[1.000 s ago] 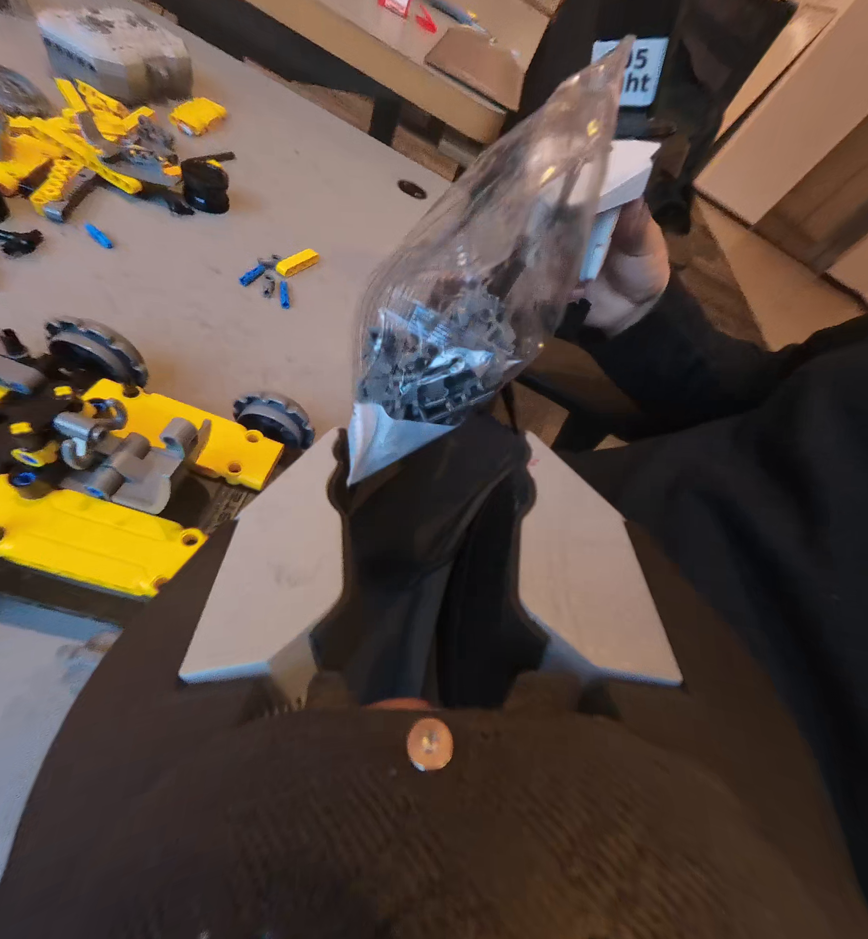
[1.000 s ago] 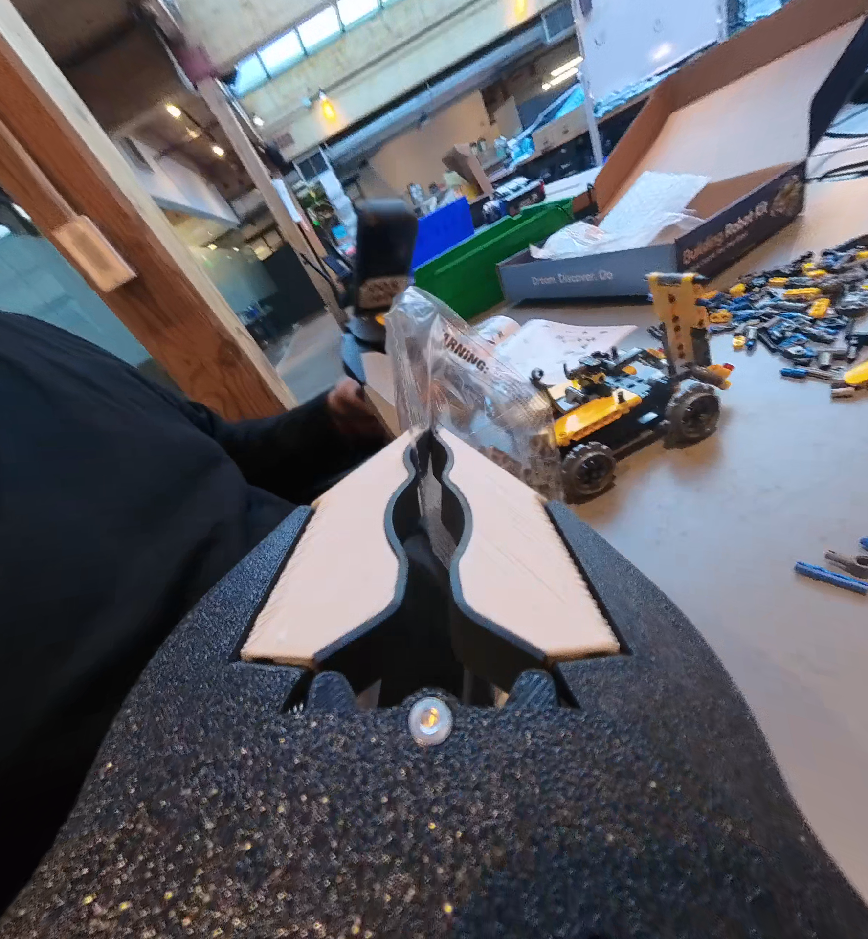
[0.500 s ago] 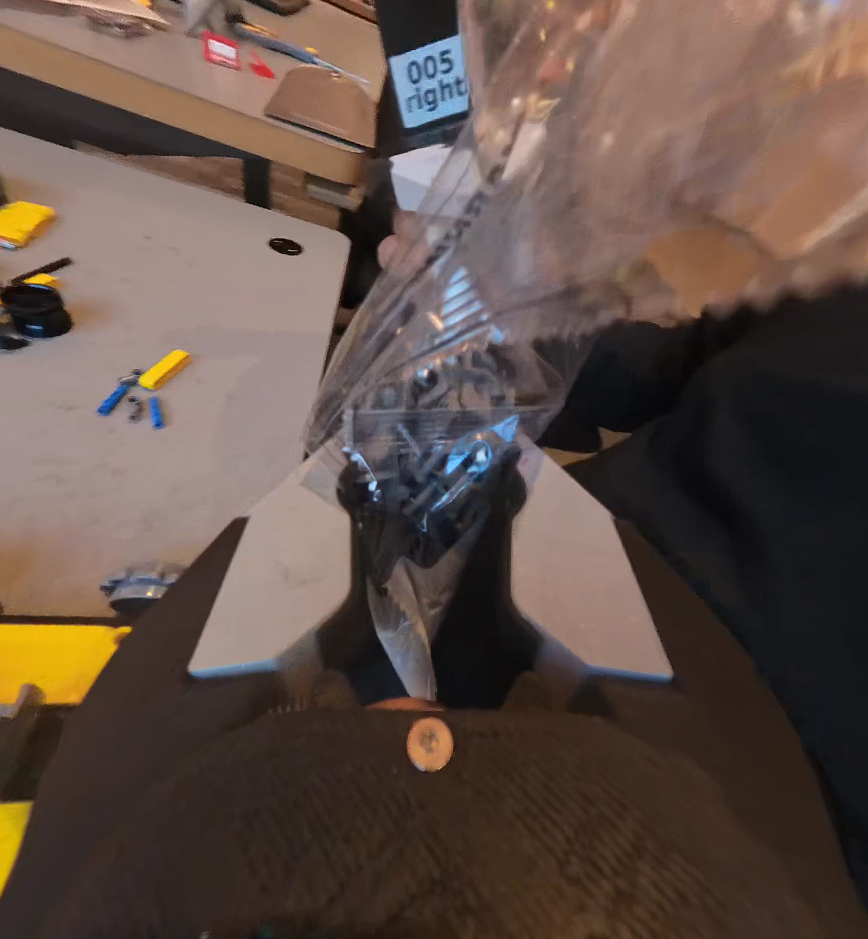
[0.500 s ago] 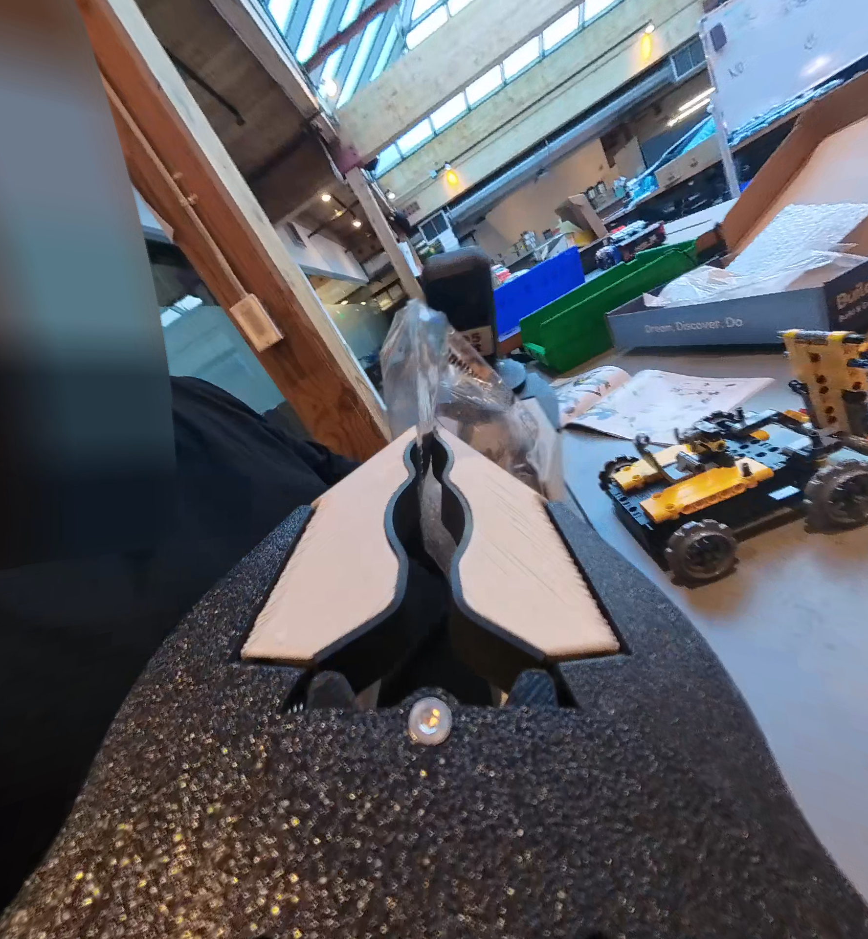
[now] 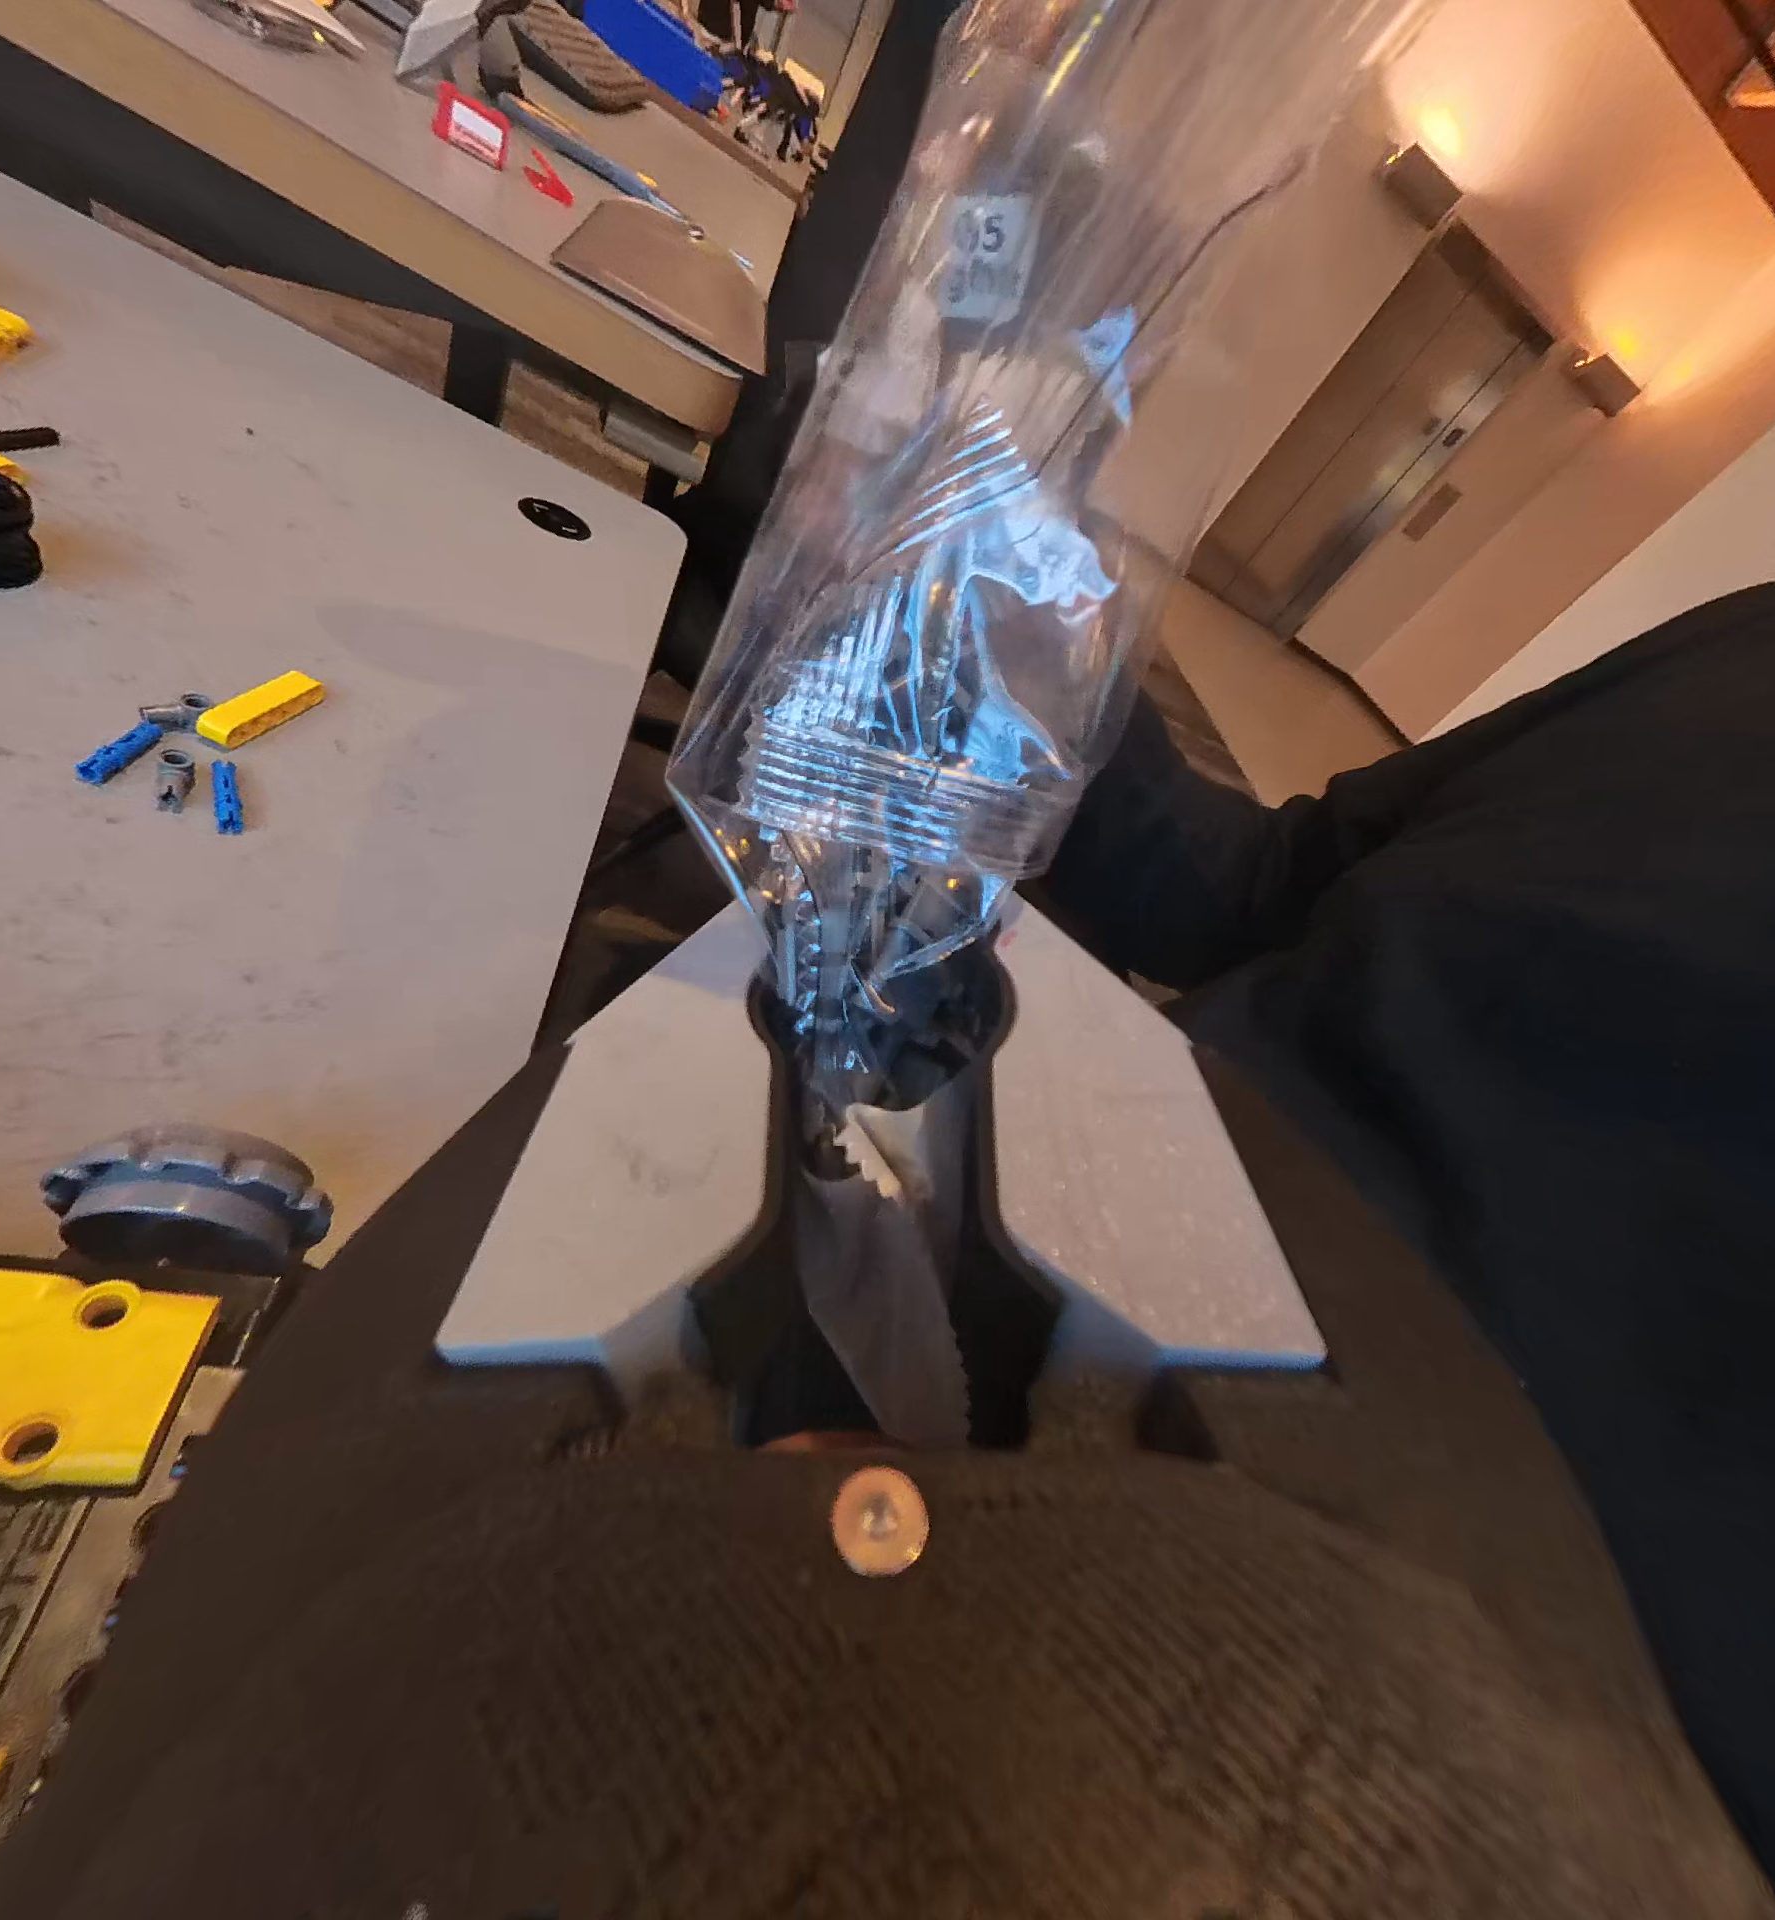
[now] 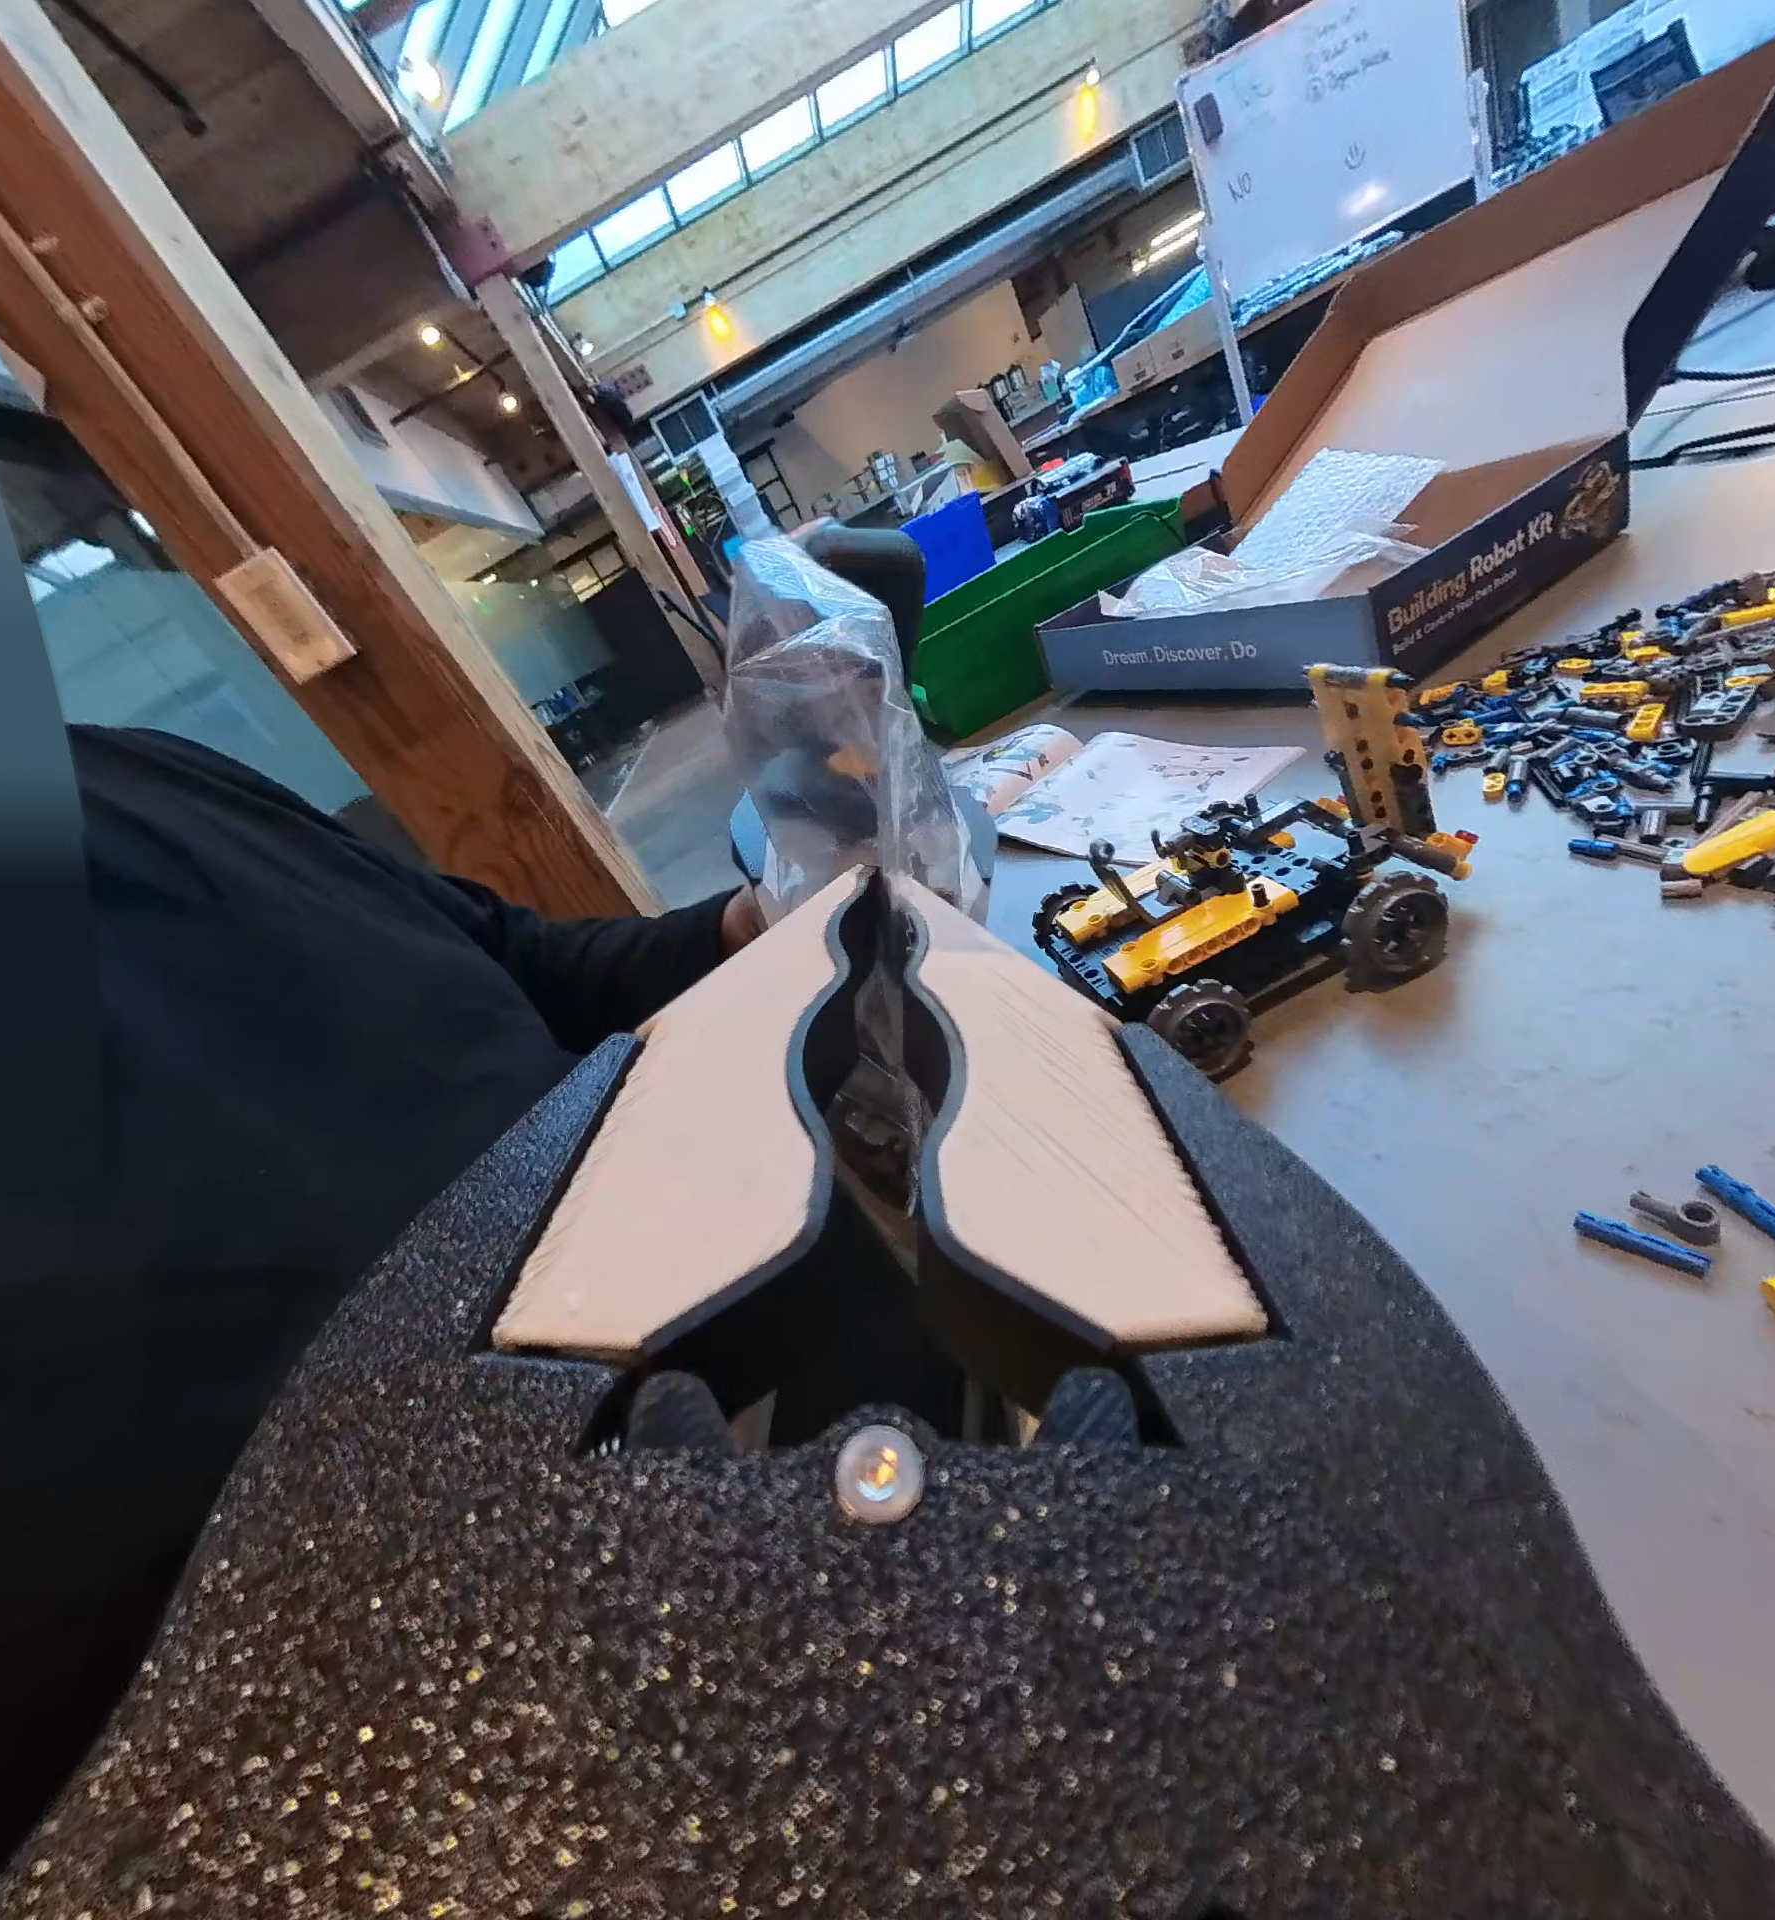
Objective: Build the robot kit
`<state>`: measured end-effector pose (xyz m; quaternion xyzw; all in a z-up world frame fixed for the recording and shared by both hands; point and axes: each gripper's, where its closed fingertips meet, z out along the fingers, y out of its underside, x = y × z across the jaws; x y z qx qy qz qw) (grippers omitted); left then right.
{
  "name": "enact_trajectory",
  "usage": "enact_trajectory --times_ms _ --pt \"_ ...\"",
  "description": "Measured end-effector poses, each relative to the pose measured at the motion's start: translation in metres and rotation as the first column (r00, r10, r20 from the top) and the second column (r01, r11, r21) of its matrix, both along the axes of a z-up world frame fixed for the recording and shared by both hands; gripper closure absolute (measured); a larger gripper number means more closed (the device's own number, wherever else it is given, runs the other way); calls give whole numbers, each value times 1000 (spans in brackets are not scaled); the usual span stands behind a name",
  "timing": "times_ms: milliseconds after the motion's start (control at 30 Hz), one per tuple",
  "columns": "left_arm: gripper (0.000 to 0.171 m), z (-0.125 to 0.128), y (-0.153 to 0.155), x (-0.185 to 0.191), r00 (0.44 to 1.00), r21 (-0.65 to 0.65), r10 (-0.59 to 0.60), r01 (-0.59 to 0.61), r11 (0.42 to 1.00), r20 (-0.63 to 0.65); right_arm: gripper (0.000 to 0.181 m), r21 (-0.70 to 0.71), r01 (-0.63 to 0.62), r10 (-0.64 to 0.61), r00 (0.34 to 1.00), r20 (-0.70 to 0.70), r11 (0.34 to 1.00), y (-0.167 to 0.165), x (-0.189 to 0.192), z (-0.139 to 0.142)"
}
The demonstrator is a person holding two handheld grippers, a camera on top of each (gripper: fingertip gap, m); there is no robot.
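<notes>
Across 7 to 11 o'clock of the left wrist view, a pale, matt, faintly scuffed worktop [image 5: 239,935], bearing everything loose.

At 1 to 2 o'clock of the right wrist view, an open cardboard box [image 6: 1485,416] with the lid tipped back, crinkled film inside; plain brown board within, dark print outside.

At 2 o'clock near centre, a black-and-yellow toy vehicle [image 6: 1247,914] standing on four knobbly tyres, with a flat instruction booklet [image 6: 1122,779] just behind.

Off the worktop, strung between both tools: a clear plastic bag [image 5: 924,623], glossy and creased, with small grey parts slumped to the lower end, probably by their own weight.

Clamped on that bulging lower end, the left gripper [image 5: 878,997]; smooth grey fingers drawn in as far as the contents allow, the serrated edge poking back between them.

Pinching the thin upper film, the right gripper [image 6: 878,904]; ribbed tan fingers nearly meeting at the tips, so the bag hangs stretched.

At 9 o'clock of the left view, blue pins and a yellow beam [image 5: 187,748], lying scattered.
</notes>
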<state>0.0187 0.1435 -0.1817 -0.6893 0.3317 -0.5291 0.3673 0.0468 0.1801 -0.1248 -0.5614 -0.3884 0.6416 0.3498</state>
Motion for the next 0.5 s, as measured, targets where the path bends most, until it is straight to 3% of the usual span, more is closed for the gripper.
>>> enact_trajectory --times_ms 267,367,500 --pt "143 2 -3 0 1000 113 17 -14 993 -23 175 115 14 -15 1000 7 993 -4 21 11" --pt "143 1 5 -5 998 42 59 -59 997 14 160 124 169 -174 984 35 978 22 51 9" --pt "143 6 15 -7 986 -131 111 -94 987 121 152 143 463 -475 878 62 875 68 122 9"
